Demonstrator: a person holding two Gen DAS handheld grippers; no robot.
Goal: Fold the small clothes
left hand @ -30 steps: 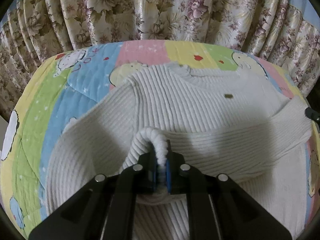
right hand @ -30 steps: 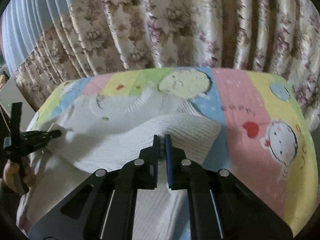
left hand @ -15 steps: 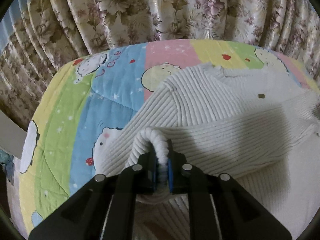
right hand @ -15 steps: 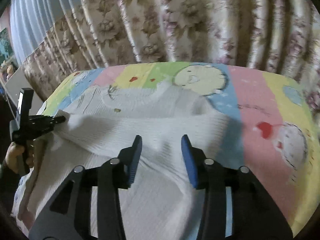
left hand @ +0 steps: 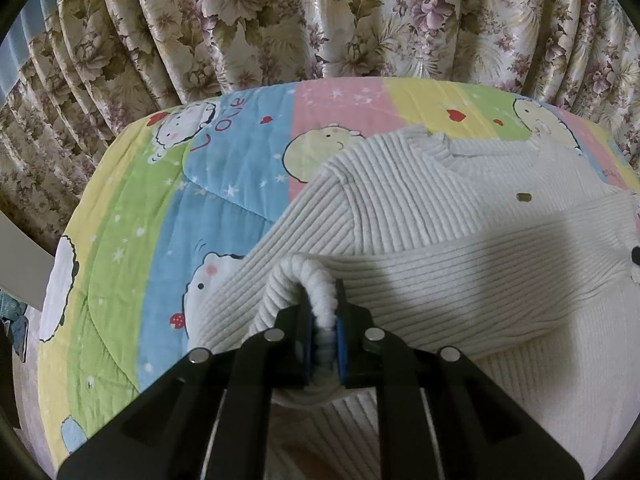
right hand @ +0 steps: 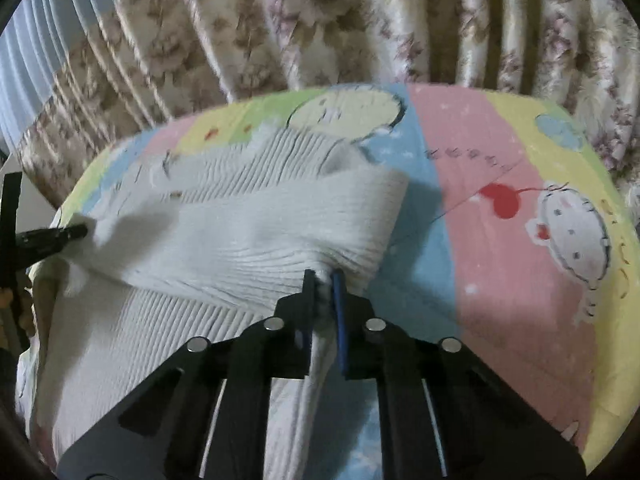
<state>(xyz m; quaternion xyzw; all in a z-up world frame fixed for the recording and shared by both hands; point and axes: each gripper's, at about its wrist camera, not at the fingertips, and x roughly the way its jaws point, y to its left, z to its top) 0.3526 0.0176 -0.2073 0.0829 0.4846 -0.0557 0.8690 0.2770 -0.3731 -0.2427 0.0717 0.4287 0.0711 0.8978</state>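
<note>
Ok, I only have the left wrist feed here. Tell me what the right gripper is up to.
Observer: The right gripper is shut on the white sweater, pinching the near edge of its folded-over band close to that band's right end.
Operator: Now give me what lies past that right end.
Observer: Bare quilt: a blue stripe right beside the band, then a pink stripe with a red heart. Nothing else lies on that part of it.
</note>
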